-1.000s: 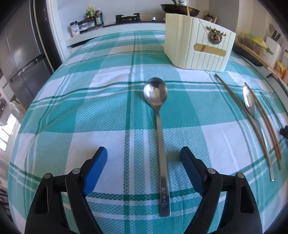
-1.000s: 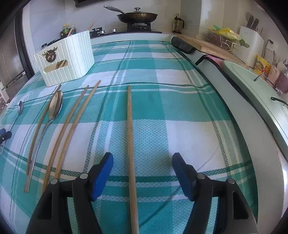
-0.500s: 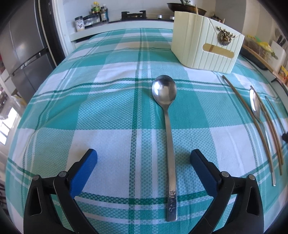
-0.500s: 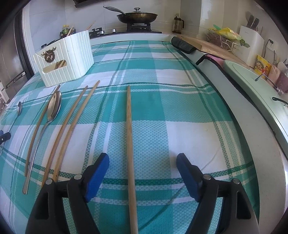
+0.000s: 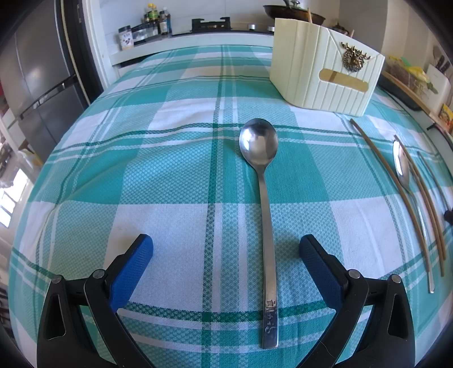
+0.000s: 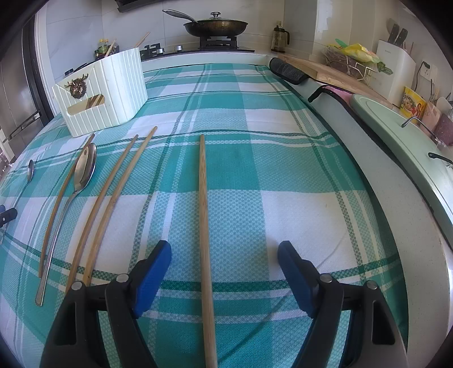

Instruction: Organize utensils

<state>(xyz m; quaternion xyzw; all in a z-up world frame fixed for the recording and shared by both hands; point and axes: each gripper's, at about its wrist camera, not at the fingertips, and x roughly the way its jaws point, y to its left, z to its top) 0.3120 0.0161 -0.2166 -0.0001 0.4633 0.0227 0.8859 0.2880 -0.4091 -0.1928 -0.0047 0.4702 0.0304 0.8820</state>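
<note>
Left jaws wider than before — spoon [image 5: 264, 215] between, untouched

I'm working in a home kitchen. Ahead of me a dark lidded frying pan [image 6: 215, 26] sits on a black gas hob [image 6: 218, 42], with a grey double-door fridge [image 5: 36, 82] off to the left and small seasoning bottles and jars [image 5: 147, 22] lined along the white counter. To my right I see a white knife block [image 6: 395, 68], a long wooden cutting board [image 6: 337, 73] and a wall socket [image 6: 426, 74]. The worktop itself is covered with a teal-and-white checked cloth [image 6: 283, 175], domestic rather than commercial.
</note>
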